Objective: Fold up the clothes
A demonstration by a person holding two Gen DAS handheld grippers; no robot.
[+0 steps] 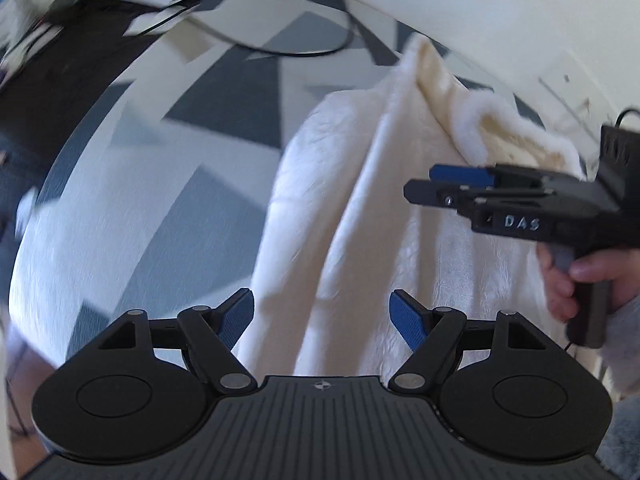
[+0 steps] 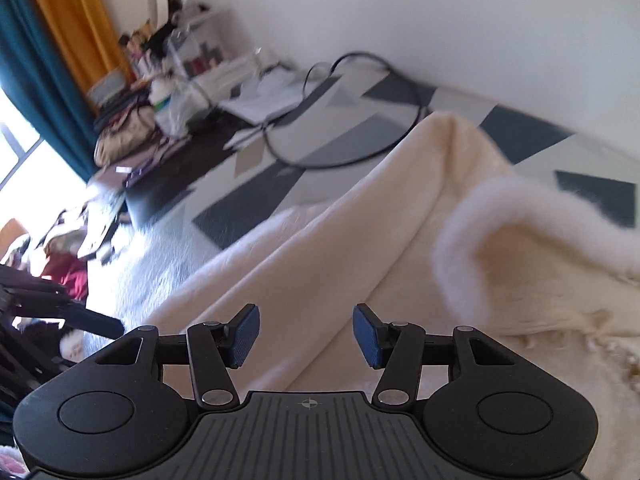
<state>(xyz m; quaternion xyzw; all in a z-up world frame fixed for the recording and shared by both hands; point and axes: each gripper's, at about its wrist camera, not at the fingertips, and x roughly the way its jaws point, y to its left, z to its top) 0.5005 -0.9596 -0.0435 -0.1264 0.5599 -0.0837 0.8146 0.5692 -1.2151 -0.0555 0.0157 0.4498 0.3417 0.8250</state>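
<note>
Both tools are empty right now. My left gripper [image 1: 322,316] has its jaws spread wide over the cream fleece garment [image 1: 340,220], nothing between the pads. My right gripper [image 2: 306,336] is parted too, narrower, also holding nothing. The garment lies on the patterned rug [image 1: 208,128], bunched into long ridges, with one fluffy edge [image 2: 480,216] curled up so the lining shows.

What worries me: the pile is thick and slippery-looking, so I'd guess a pinch on just the fuzz lets go mid-fold. And with those ridges stacked, grabbing two layers at once seems likely — that drags the whole thing instead of folding it. There's also a black cable [image 2: 340,112] looping on the rug near the far end, which a swept sleeve could snag.

The left wrist view shows the right tool from the side, with the person's hand [image 1: 580,276] on its handle. The right wrist view gives me the curled edge up close, plus the cluttered shelves [image 2: 180,48] and curtains [image 2: 48,60] the other misses.
</note>
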